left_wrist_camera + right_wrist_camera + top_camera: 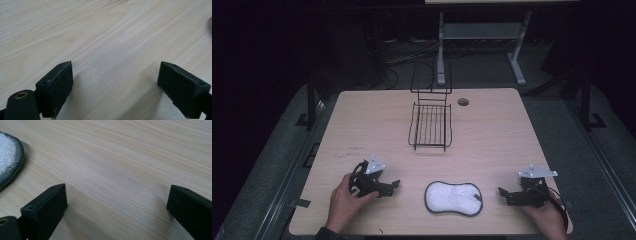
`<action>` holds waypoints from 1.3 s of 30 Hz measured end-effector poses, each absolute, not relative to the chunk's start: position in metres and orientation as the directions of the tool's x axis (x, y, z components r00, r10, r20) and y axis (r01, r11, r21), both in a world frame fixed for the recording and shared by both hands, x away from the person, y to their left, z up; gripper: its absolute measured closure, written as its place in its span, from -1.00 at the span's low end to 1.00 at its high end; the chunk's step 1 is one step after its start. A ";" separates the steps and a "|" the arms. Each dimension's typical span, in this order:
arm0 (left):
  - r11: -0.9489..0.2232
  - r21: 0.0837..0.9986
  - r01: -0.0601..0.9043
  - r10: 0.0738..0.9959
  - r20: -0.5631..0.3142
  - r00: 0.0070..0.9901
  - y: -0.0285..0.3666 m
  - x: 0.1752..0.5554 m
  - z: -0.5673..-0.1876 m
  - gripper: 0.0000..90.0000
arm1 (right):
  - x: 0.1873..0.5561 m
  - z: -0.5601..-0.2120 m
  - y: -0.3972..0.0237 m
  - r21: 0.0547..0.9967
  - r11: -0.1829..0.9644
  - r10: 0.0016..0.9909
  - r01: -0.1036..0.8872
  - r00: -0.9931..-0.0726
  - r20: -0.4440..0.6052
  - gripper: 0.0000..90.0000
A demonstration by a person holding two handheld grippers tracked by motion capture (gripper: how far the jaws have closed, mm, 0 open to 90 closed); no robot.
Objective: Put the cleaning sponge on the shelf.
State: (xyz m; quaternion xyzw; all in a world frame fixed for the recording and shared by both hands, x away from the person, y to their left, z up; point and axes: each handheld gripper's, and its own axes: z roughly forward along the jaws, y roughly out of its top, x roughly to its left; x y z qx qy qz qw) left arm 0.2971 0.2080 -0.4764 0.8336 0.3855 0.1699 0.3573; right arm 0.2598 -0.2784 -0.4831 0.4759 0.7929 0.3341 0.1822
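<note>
Risk lies in the flat white fleecy pad with dark grey edging near the desk's front edge: either wide-open, empty hand-held gripper, left or right, could shove it instead of pinching. The black wire rack stands toward the back edge.

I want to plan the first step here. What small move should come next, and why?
Probably move the right hand-held gripper left toward the white pad. Both hand-held grippers are open and empty, the pad lies between them, untouched, and its edge already shows near the right one's jaws. The wire rack stands farther back.
</note>
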 end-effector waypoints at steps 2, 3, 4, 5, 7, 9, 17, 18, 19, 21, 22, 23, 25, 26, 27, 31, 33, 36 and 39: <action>-0.448 0.727 0.521 0.764 0.008 0.645 0.208 0.297 -0.476 -0.73 | 0.260 -0.483 -0.278 0.703 0.324 0.876 0.633 -0.481 0.029 -0.94; -0.447 0.727 0.521 0.764 0.008 0.645 0.208 0.297 -0.476 -0.73 | 0.260 -0.483 -0.279 0.703 0.325 0.876 0.632 -0.482 0.029 -0.94; -0.448 0.727 0.521 0.764 0.008 0.645 0.208 0.297 -0.476 -0.73 | 0.260 -0.483 -0.279 0.703 0.325 0.875 0.632 -0.483 0.029 -0.94; -0.447 0.727 0.521 0.764 0.008 0.645 0.208 0.297 -0.476 -0.73 | 0.260 -0.483 -0.279 0.703 0.326 0.875 0.632 -0.484 0.029 -0.94; -0.447 0.727 0.521 0.764 0.008 0.645 0.208 0.297 -0.476 -0.73 | 0.260 -0.482 -0.278 0.697 0.330 0.874 0.636 -0.486 0.029 -0.87; -0.447 0.727 0.521 0.764 0.008 0.645 0.208 0.297 -0.476 -0.73 | 0.259 -0.478 -0.278 0.688 0.327 0.874 0.648 -0.485 0.042 -0.76; -0.448 0.727 0.521 0.764 0.008 0.645 0.208 0.297 -0.476 -0.73 | 0.253 -0.461 -0.273 0.719 0.295 0.840 0.629 -0.529 0.118 -0.21; -0.448 0.727 0.521 0.764 0.008 0.645 0.208 0.297 -0.476 -0.73 | 0.252 -0.458 -0.272 0.723 0.299 0.832 0.623 -0.541 0.121 -0.10; -0.448 0.726 0.521 0.764 0.008 0.645 0.208 0.297 -0.476 -0.73 | 0.251 -0.457 -0.270 0.724 0.300 0.829 0.621 -0.545 0.124 -0.03; -0.448 0.726 0.521 0.764 0.008 0.645 0.208 0.297 -0.476 -0.73 | 0.249 -0.453 -0.267 0.726 0.306 0.816 0.616 -0.563 0.135 0.15; -0.448 0.727 0.521 0.764 0.008 0.645 0.208 0.297 -0.476 -0.73 | 0.249 -0.451 -0.265 0.730 0.305 0.807 0.611 -0.573 0.143 0.23; -0.448 0.726 0.521 0.764 0.008 0.645 0.208 0.297 -0.476 -0.73 | 0.248 -0.449 -0.264 0.733 0.310 0.796 0.605 -0.587 0.148 0.32; -0.447 0.727 0.521 0.764 0.008 0.645 0.208 0.297 -0.476 -0.73 | 0.245 -0.445 -0.260 0.743 0.318 0.776 0.589 -0.612 0.153 0.51; -0.447 0.727 0.521 0.764 0.008 0.645 0.208 0.297 -0.476 -0.73 | 0.244 -0.442 -0.255 0.751 0.321 0.757 0.577 -0.633 0.163 0.68; -0.447 0.727 0.521 0.764 0.008 0.645 0.208 0.297 -0.476 -0.73 | 0.243 -0.441 -0.253 0.755 0.322 0.749 0.571 -0.642 0.166 0.76; -0.447 0.727 0.521 0.764 0.008 0.645 0.208 0.297 -0.476 -0.73 | 0.239 -0.436 -0.243 0.773 0.348 0.696 0.531 -0.698 0.166 0.99; -0.447 0.727 0.521 0.764 0.008 0.645 0.208 0.297 -0.476 -0.73 | 0.238 -0.435 -0.238 0.771 0.358 0.679 0.526 -0.714 0.172 1.00; -0.447 0.727 0.521 0.764 0.007 0.645 0.208 0.297 -0.476 -0.73 | 0.236 -0.434 -0.230 0.767 0.380 0.649 0.517 -0.740 0.177 1.00; -0.447 0.727 0.521 0.764 0.008 0.645 0.208 0.297 -0.476 -0.73 | 0.234 -0.433 -0.223 0.765 0.390 0.623 0.512 -0.758 0.190 1.00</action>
